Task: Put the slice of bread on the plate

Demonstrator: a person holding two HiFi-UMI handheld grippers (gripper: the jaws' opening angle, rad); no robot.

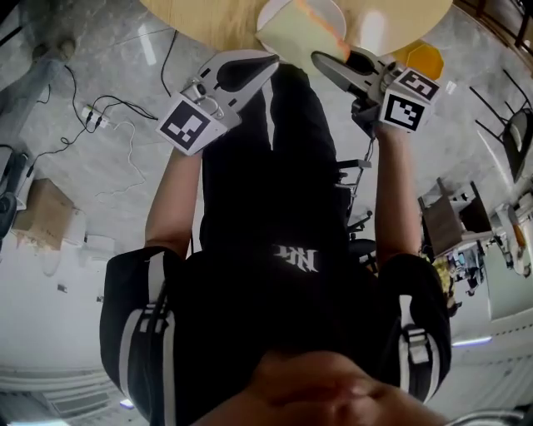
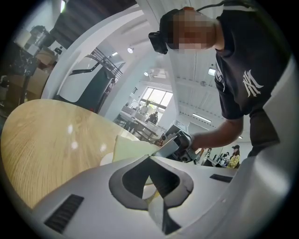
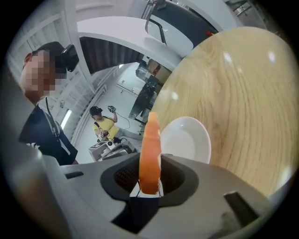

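Right claw point(image 3: 149, 189) pinches the bread point(image 3: 150, 154) upright and edge-on, just short of the plate point(image 3: 189, 140) straight ahead. Left claw point(image 2: 156, 198), pressed together and empty, hovers near the plate.

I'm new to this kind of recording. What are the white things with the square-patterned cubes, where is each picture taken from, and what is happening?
There is no robot here. A person holds a two-jaw gripper in each hand, and the patterned cubes are part of those grippers. The head view comes from a camera on the person's head looking steeply down, so you see their body and arms. The other two views come from cameras riding on each gripper, looking along its jaws. In front is a round wooden table with a white plate on it. The right gripper is clamped on a slice of bread, held on edge close to the plate. The left gripper holds nothing, and its jaws look closed.
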